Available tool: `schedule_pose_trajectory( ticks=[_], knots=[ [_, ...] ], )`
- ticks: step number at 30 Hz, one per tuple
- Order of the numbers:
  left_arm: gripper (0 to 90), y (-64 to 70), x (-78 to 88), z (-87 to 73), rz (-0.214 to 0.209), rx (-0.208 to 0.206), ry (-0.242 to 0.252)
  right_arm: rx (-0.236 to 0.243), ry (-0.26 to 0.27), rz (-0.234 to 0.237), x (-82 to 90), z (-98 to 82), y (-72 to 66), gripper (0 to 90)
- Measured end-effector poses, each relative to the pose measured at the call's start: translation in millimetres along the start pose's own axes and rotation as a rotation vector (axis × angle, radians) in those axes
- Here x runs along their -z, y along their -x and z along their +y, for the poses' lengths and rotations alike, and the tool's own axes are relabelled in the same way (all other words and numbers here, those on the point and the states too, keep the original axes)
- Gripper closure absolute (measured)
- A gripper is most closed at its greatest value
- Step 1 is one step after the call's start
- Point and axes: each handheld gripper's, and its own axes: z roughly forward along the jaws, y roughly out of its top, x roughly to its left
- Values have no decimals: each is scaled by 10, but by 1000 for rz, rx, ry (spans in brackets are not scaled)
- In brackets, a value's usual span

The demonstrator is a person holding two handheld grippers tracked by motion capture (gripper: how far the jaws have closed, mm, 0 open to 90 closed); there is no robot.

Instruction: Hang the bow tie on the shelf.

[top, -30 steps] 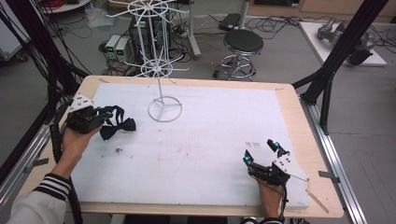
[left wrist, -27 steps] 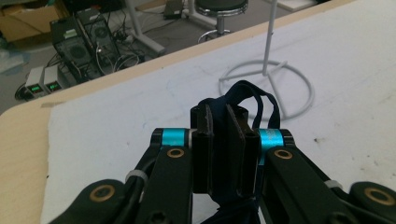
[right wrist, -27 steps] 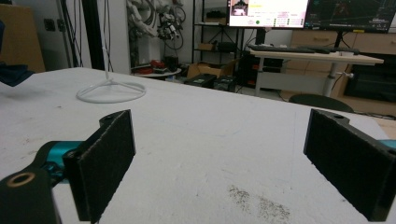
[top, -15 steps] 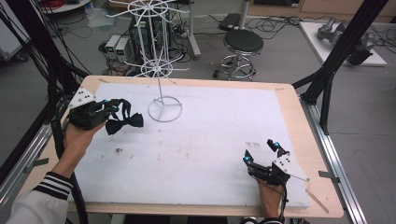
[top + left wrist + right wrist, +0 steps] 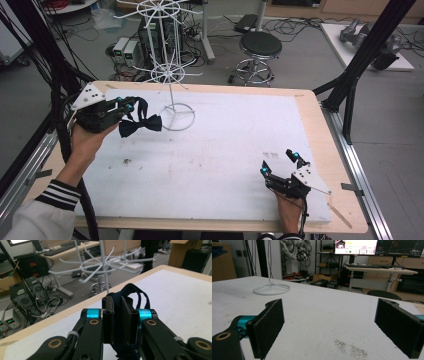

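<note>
A black bow tie hangs above the white mat at the far left, held by its strap. My left gripper is shut on that strap, whose dark loop rises between and above the pads in the left gripper view. The white wire stand rises just right of the tie, its ring base on the mat and its hooked arms straight ahead of my left gripper. Low at the near right of the mat rests my right gripper, open, with nothing between its pads.
The white mat covers a wooden table. Black frame posts stand at the left and right edges. Beyond the far edge are a stool, cables and boxes on the floor. Small dark specks lie on the mat before my right gripper.
My left gripper has lifted the bow tie up and toward the wire stand. The right gripper has stayed where it was.
</note>
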Motion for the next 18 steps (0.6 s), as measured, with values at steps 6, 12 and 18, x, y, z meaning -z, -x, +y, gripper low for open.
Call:
schedule_pose_trajectory(
  ticks=[6,12,18],
  knots=[
    [806,45,-40,96,-25,-2,20,2,0,-1,-1,0,-1,80],
    [806,98,-118,198,-37,0,34,1,1,-1,-1,0,-1,80],
    [806,140,-214,290,-38,-3,36,0,1,0,-1,0,-1,80]
  ],
)
